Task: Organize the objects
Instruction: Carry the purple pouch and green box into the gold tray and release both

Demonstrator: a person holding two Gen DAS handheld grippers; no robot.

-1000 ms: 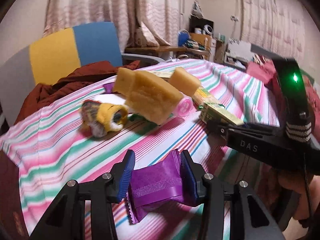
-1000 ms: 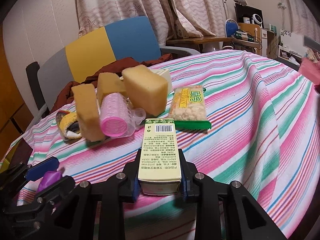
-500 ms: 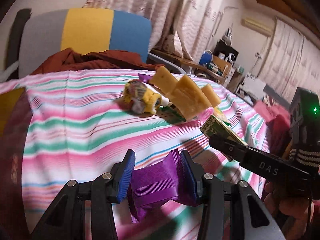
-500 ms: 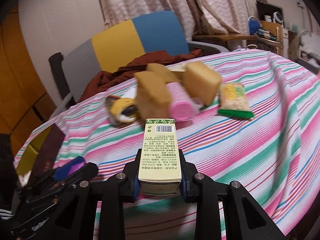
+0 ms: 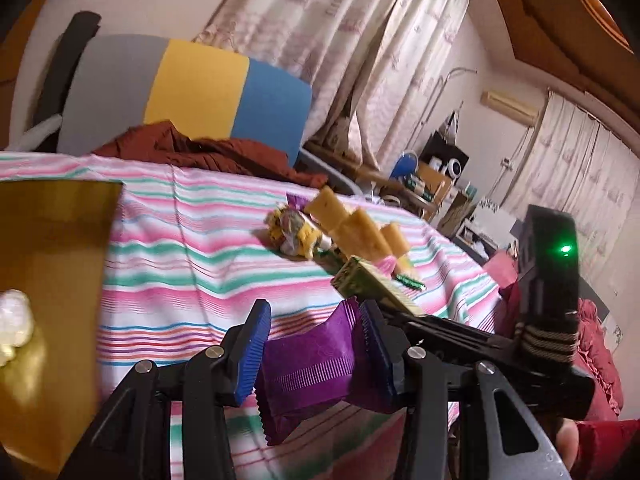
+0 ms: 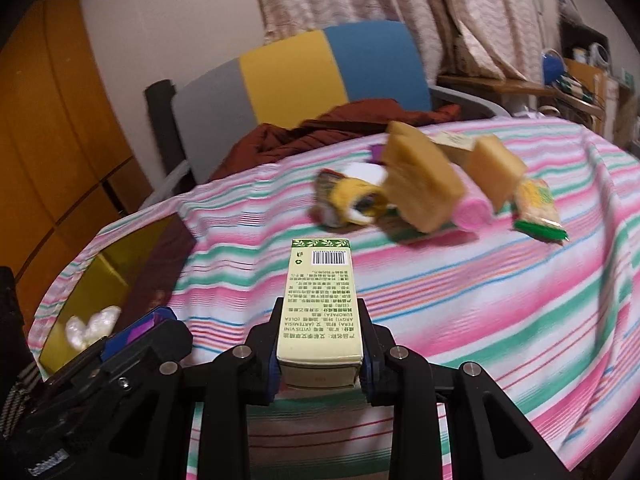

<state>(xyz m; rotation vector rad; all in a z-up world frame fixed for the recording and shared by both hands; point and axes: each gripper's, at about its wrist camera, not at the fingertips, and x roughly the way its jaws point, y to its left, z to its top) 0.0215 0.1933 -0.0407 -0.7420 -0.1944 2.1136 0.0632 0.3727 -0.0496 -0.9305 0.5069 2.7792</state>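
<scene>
Above striped cloth (image 6: 460, 280), left hand-held gripper (image 5: 310, 350) clamping purple packet (image 5: 308, 364)

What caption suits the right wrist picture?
Right claw clamps a pale green cardboard box above the striped tablecloth.

— What covers the bench (image 6: 440, 280)?
— A striped cloth (image 5: 192, 216) in pink, green and white.
— And what lies on it?
— A yellow box (image 6: 100, 276) at the near left edge. Farther back, bunched together: tan sponges (image 6: 420, 188), a pink roller (image 6: 474, 210), a yellow sock bundle (image 6: 348, 196), a green snack packet (image 6: 538, 210).
</scene>
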